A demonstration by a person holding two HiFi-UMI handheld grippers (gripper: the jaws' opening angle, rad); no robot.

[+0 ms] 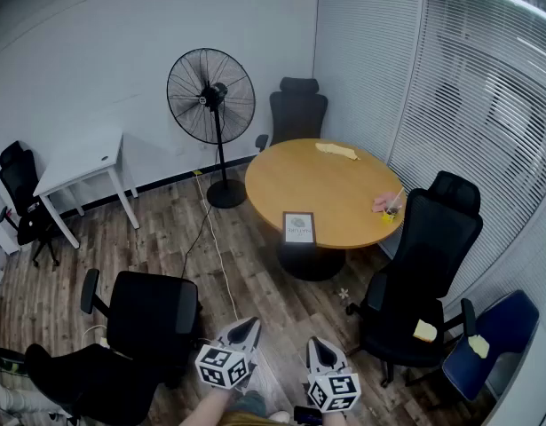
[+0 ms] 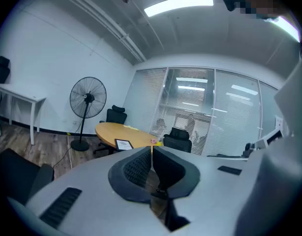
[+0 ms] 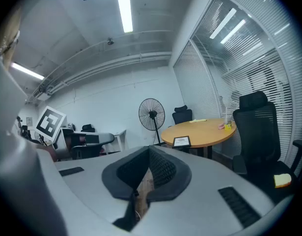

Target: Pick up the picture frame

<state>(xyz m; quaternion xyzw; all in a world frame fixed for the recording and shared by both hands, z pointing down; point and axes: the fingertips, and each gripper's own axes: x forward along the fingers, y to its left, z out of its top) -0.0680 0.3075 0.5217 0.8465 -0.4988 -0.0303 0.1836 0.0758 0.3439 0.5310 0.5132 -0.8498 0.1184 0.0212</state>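
A dark-edged picture frame [image 1: 299, 227] lies flat near the front edge of a round wooden table [image 1: 344, 193]. It also shows small in the left gripper view as the frame [image 2: 123, 144] and in the right gripper view as the frame [image 3: 181, 141]. My left gripper [image 1: 249, 328] and right gripper [image 1: 320, 348] hover low at the bottom of the head view, well short of the table. Both are held roughly level, jaws shut with nothing between them: left gripper [image 2: 151, 154], right gripper [image 3: 149, 151].
Black office chairs stand around: one chair [image 1: 139, 327] just left of my grippers, one chair [image 1: 423, 273] at the table's right, one chair [image 1: 297, 109] behind it. A standing fan [image 1: 212, 96] and its cable [image 1: 210, 238] cross the wooden floor. A white desk [image 1: 82, 162] stands at left.
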